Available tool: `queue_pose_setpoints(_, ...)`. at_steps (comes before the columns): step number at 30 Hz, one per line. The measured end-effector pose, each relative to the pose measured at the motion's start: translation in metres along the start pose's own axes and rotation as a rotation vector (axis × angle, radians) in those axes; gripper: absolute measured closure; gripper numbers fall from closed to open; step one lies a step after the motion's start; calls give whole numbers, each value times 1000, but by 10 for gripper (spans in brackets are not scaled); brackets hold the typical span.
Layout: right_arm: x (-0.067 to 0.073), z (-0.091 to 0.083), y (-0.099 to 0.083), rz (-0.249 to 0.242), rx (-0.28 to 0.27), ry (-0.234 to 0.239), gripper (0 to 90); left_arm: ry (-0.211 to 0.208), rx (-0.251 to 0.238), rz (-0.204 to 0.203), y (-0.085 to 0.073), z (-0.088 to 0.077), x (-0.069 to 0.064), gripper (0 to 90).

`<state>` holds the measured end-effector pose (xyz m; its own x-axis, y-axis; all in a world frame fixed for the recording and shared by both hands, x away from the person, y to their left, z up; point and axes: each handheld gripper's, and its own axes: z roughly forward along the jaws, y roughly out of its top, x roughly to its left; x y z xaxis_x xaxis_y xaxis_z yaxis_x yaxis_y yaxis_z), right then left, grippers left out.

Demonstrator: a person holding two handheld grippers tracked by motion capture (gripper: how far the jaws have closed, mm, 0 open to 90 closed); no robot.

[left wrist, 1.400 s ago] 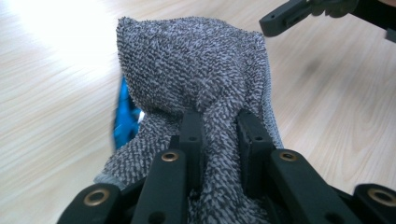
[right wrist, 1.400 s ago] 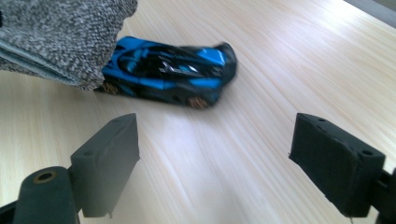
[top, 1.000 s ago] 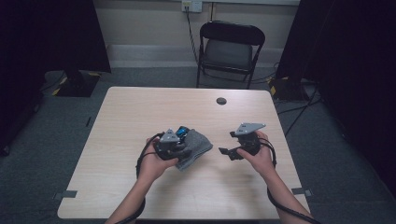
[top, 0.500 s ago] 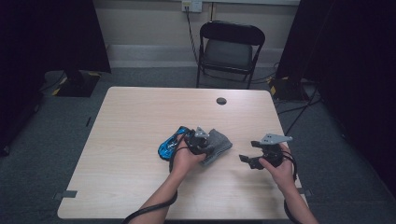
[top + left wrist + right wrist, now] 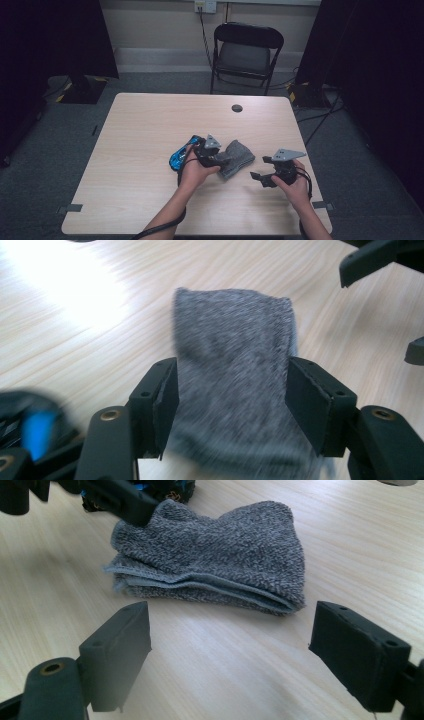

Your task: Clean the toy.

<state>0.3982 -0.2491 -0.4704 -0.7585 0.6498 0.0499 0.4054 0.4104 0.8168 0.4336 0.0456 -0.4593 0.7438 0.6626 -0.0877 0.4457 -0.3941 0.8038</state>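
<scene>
Left hand-held gripper (image 5: 227, 405) had just been opening, its jaws standing wide on either side of the folded grey cloth (image 5: 235, 370), pads clear of it; the cloth lay flat on the surface (image 5: 150, 125) directly ahead of it. Right hand-held gripper (image 5: 230, 650) stood wide and empty, the cloth just beyond its tips. Judged: fold done and released, at most tidying left. Count: one cloth, two grippers, one blue object (image 5: 179, 156) behind the left one.
</scene>
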Motion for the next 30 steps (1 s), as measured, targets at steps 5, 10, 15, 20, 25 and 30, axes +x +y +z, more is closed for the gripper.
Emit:
queue_pose_setpoints(5,3,4,0,-2,0,15,153,22,18,-9,-1,-4,17,403)
queue_pose_setpoints(10,1,9,1,3,2,21,152,32,29,36,7,9,21,455)
queue_pose_setpoints(15,0,11,3,-8,2,31,152,-7,91,59,3,22,10,514)
queue_pose_setpoints(20,-3,12,9,-14,-11,31,153,-67,121,10,-8,22,-3,541)
queue_pose_setpoints(25,-3,8,12,-18,-17,22,153,-142,91,-20,-13,16,-26,560)
queue_pose_setpoints(30,1,1,11,15,-30,13,153,-205,74,22,-13,16,-52,531)
